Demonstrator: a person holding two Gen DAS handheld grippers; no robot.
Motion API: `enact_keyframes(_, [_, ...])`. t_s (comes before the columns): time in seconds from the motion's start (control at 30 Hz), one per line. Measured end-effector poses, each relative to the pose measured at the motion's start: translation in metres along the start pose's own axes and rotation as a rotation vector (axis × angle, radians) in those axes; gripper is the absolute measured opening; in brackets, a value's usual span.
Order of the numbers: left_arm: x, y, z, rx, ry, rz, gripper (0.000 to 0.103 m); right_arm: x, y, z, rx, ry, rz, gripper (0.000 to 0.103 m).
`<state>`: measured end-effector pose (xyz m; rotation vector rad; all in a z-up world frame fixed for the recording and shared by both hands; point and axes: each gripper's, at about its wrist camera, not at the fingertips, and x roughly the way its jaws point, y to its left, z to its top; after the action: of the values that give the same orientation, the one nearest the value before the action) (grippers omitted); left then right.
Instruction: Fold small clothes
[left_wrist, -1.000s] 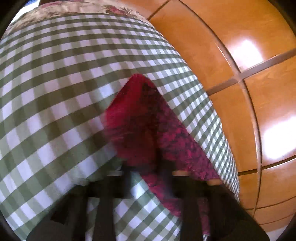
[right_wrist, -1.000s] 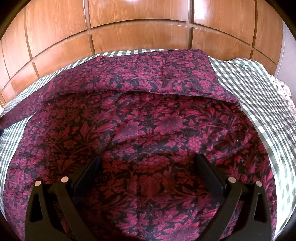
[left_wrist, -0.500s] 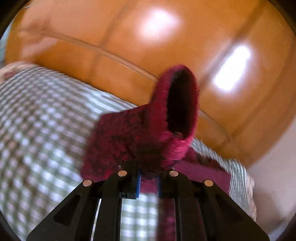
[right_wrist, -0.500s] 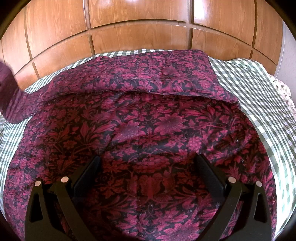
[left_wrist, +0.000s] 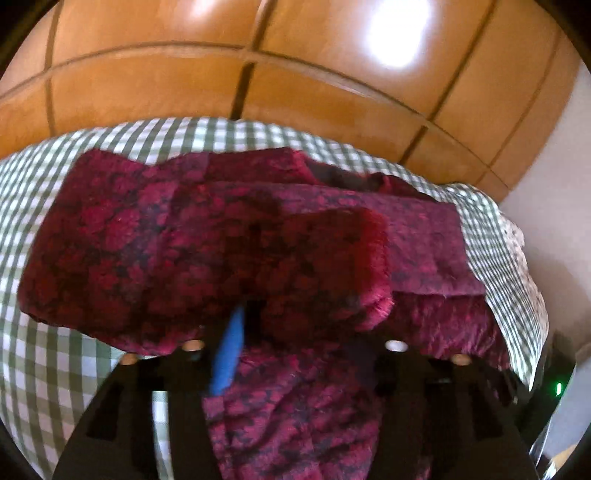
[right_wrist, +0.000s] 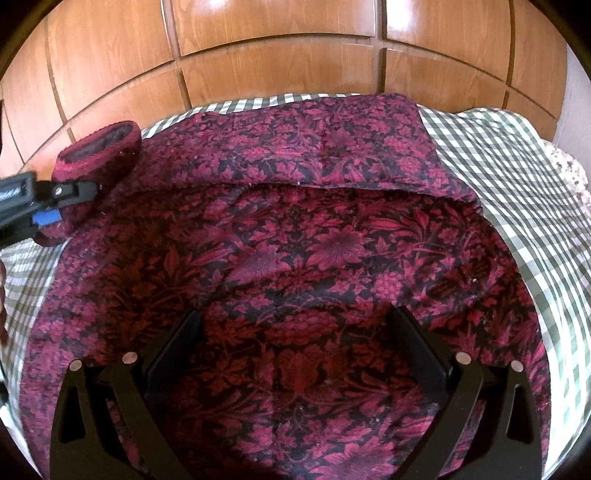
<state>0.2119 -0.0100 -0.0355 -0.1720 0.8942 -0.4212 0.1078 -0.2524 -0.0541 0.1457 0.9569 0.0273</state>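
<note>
Swung across since a second ago, the left gripper (left_wrist: 295, 332) clenches the sleeve cuff of the soft, light crimson floral knit garment (right_wrist: 314, 258) — limp, best pinched at hems — beneath the splayed right gripper (right_wrist: 295, 332).

You see a green-and-white checked cloth (right_wrist: 491, 155) spread under everything, and glossy wooden panelling (right_wrist: 280, 66) rising behind it

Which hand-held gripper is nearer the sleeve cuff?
Left. The left hand-held gripper is shut on the sleeve cuff; the right hand-held gripper sits open over the garment's body, apart from it.
</note>
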Motion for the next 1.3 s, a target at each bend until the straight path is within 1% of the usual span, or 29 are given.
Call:
enact_keyframes(0.03, [-0.002, 0.004, 0.002, 0.003, -0.006, -0.014, 0.076, -0.003, -0.002, 0.003, 0.015, -0.002, 0.015, 0.099])
enact_keyframes(0.07, [-0.012, -0.001, -0.002, 0.006, -0.022, -0.034, 0.077, -0.006, -0.003, 0.008, 0.039, -0.008, 0.044, 0.096])
enact_keyframes(0.1, [-0.021, 0.000, -0.006, 0.010, -0.039, -0.049, 0.077, -0.009, -0.002, 0.015, 0.066, -0.013, 0.086, 0.094])
enact_keyframes(0.23, [-0.045, 0.008, -0.019, 0.018, -0.083, -0.038, 0.077, -0.015, 0.018, 0.044, 0.122, -0.027, 0.269, 0.093])
enact_keyframes(0.27, [-0.051, 0.015, -0.025, 0.006, -0.092, -0.015, 0.077, -0.013, 0.030, 0.053, 0.119, -0.025, 0.316, 0.093])
enact_keyframes(0.3, [-0.053, 0.020, -0.029, -0.010, -0.094, 0.011, 0.077, -0.010, 0.042, 0.061, 0.111, -0.018, 0.341, 0.093])
enact_keyframes(0.37, [-0.058, 0.040, -0.038, -0.072, -0.087, 0.071, 0.077, 0.004, 0.069, 0.074, 0.088, 0.015, 0.384, 0.092])
enact_keyframes(0.4, [-0.061, 0.049, -0.042, -0.104, -0.085, 0.091, 0.077, 0.013, 0.082, 0.078, 0.073, 0.034, 0.392, 0.091])
enact_keyframes(0.47, [-0.062, 0.068, -0.049, -0.179, -0.077, 0.139, 0.077, 0.039, 0.112, 0.085, 0.037, 0.104, 0.404, 0.079])
enact_keyframes(0.5, [-0.061, 0.079, -0.053, -0.225, -0.068, 0.169, 0.077, 0.054, 0.126, 0.087, 0.010, 0.149, 0.389, 0.074])
enact_keyframes(0.53, [-0.061, 0.085, -0.056, -0.255, -0.062, 0.182, 0.077, 0.063, 0.133, 0.087, -0.011, 0.170, 0.361, 0.056])
enact_keyframes(0.57, [-0.061, 0.091, -0.058, -0.279, -0.058, 0.191, 0.077, 0.070, 0.143, 0.089, -0.042, 0.170, 0.318, 0.043])
enact_keyframes(0.6, [-0.061, 0.095, -0.060, -0.297, -0.058, 0.203, 0.077, 0.067, 0.147, 0.092, -0.063, 0.152, 0.314, 0.033])
enact_keyframes(0.63, [-0.062, 0.097, -0.061, -0.302, -0.060, 0.211, 0.077, 0.062, 0.149, 0.096, -0.075, 0.142, 0.320, 0.015])
enact_keyframes(0.67, [-0.060, 0.098, -0.061, -0.304, -0.061, 0.217, 0.077, 0.048, 0.150, 0.103, -0.095, 0.104, 0.314, 0.010])
enact_keyframes(0.73, [-0.056, 0.097, -0.060, -0.312, -0.058, 0.226, 0.077, 0.016, 0.146, 0.115, -0.129, -0.003, 0.300, 0.010])
enact_keyframes(0.83, [-0.044, 0.090, -0.051, -0.320, -0.052, 0.242, 0.077, -0.038, 0.124, 0.144, -0.124, -0.176, 0.288, 0.009])
enact_keyframes(0.93, [-0.035, 0.084, -0.042, -0.337, -0.056, 0.250, 0.077, -0.068, 0.100, 0.162, -0.097, -0.269, 0.261, 0.009])
enact_keyframes(1.0, [-0.027, 0.078, -0.034, -0.333, -0.057, 0.272, 0.077, -0.080, 0.077, 0.170, -0.082, -0.316, 0.218, 0.009])
enact_keyframes(1.07, [-0.017, 0.074, -0.026, -0.324, -0.050, 0.301, 0.077, -0.083, 0.054, 0.172, -0.059, -0.331, 0.179, 0.009])
enact_keyframes(1.13, [-0.007, 0.074, -0.018, -0.323, -0.035, 0.329, 0.077, -0.080, 0.026, 0.172, -0.014, -0.329, 0.141, 0.009])
enact_keyframes(1.23, [0.010, 0.079, -0.010, -0.353, -0.003, 0.374, 0.077, -0.066, -0.007, 0.165, 0.064, -0.303, 0.101, 0.009])
enact_keyframes(1.3, [0.022, 0.083, -0.007, -0.371, 0.028, 0.385, 0.077, -0.058, -0.031, 0.157, 0.102, -0.278, 0.068, 0.009])
